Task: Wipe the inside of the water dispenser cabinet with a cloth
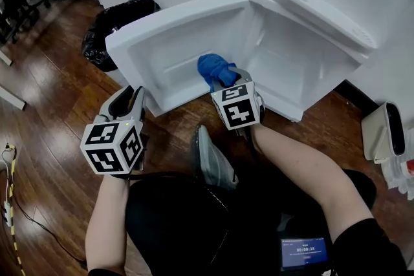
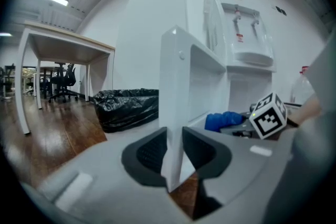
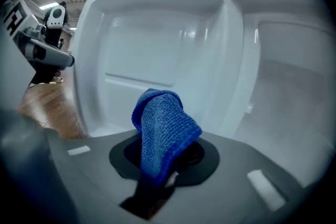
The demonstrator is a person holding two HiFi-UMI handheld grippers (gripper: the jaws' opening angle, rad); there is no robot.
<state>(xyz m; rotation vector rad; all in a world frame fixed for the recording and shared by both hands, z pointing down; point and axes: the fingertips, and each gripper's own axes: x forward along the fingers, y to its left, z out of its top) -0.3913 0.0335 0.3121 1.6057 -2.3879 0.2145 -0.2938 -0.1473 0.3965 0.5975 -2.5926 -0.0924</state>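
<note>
A person low on a wooden floor point(image 1: 52, 158) works at the open cabinet point(image 1: 304, 68) of a white water dispenser point(image 2: 239, 23). The right gripper point(image 1: 234, 79) has its jaws closed on a bunched blue cloth point(image 1: 215, 70). The cloth is held against or just off the inner face of the swung-open door point(image 1: 174, 35), near its hinge side (contact with the panel cannot be made out). The left gripper point(image 1: 131, 99) is clamped on the door's free edge, one pad on either side. A black rubbish bag point(image 1: 116, 22) lies beyond the door.
</note>
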